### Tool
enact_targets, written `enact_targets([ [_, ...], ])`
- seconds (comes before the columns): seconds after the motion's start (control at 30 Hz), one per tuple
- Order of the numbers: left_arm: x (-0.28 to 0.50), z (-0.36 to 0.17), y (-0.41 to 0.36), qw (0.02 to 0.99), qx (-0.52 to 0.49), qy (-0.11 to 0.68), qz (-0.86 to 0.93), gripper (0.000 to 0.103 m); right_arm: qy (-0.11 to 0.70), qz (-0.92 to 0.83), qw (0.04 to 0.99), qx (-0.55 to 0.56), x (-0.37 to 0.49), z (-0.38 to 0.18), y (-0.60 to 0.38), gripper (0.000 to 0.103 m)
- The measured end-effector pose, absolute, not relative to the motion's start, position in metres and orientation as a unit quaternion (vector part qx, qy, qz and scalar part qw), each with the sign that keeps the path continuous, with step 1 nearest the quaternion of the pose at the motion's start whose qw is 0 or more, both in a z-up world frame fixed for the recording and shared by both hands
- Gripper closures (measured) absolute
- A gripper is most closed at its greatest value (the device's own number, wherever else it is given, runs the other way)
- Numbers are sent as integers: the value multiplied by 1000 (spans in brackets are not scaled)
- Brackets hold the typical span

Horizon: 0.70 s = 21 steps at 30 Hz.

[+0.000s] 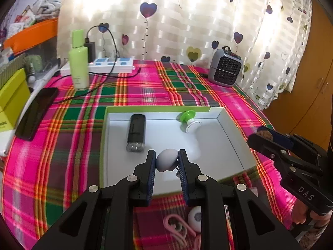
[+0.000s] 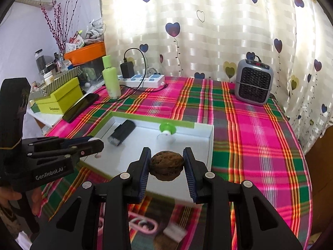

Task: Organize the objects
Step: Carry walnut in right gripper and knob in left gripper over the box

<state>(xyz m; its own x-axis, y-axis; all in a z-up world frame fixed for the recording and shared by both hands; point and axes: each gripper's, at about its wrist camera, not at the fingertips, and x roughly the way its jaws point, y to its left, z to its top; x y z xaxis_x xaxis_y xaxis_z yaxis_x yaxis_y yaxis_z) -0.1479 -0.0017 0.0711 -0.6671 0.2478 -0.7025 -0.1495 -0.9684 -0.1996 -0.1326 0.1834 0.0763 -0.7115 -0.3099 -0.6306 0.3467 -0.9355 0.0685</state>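
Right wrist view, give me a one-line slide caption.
Right gripper holds a walnut above the white box, left gripper alongside.

One box (image 1: pixel 229 125) holding two items; two tools, each gripping one object.

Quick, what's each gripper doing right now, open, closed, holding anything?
Left gripper: closed on a pale egg-shaped object, over the white box.
Right gripper: closed on a walnut.
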Motion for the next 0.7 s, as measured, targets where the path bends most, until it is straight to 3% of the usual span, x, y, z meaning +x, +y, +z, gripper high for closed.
enact_targets([
  [0.7, -229, 44, 6, 113, -431, -72, 892, 83, 18, -902, 164, 398, -224, 40, 181, 70],
])
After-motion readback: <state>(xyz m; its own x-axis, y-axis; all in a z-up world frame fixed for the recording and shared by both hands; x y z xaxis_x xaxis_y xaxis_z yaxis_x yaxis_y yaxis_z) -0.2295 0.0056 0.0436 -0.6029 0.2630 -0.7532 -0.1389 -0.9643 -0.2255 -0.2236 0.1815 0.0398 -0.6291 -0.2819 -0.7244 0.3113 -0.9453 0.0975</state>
